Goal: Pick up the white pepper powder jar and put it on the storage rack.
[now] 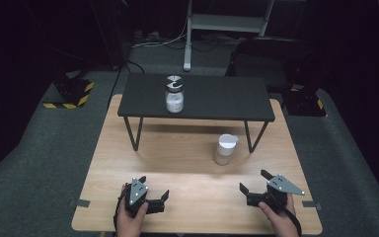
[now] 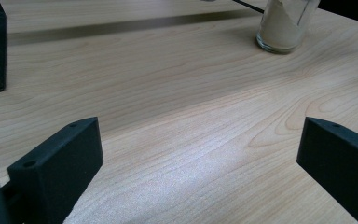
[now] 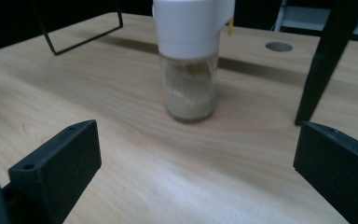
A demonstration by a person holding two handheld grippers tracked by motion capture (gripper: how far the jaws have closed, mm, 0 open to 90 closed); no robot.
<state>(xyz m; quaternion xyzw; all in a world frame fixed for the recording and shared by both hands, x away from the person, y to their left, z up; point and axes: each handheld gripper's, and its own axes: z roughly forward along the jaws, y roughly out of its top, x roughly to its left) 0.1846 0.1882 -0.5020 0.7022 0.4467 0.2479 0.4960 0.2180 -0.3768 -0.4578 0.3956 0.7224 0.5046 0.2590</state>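
Here we have both claws resting low at the near edge of the table (image 1: 128, 163), each with its jaws spread wide and nothing between them. The thing nearest to us is the white-capped jar (image 1: 225, 149), standing upright on the table ahead of the right claw (image 1: 254, 186) and a little toward the middle, just in front of the right-hand leg of the black shelf (image 1: 212, 96). The right claw is clearly the nearer of the 2; the left claw (image 1: 158, 201) sits well apart from the jar, which in the left gripper view lies far off to the upper right. In the right gripper view the jar stands almost straight ahead, slightly left of the midline between the jaws, its long axis vertical, so we judge a level forward reach with the jaws either side of the glass body would suit. The glass below the white cap holds a pale, beige powder that fills roughly the lower part of it. A 2nd jar (image 1: 174, 94) stands upright on top of the shelf, with a grey-and-black lid and white contents filling about its lower half; it is well beyond both claws.
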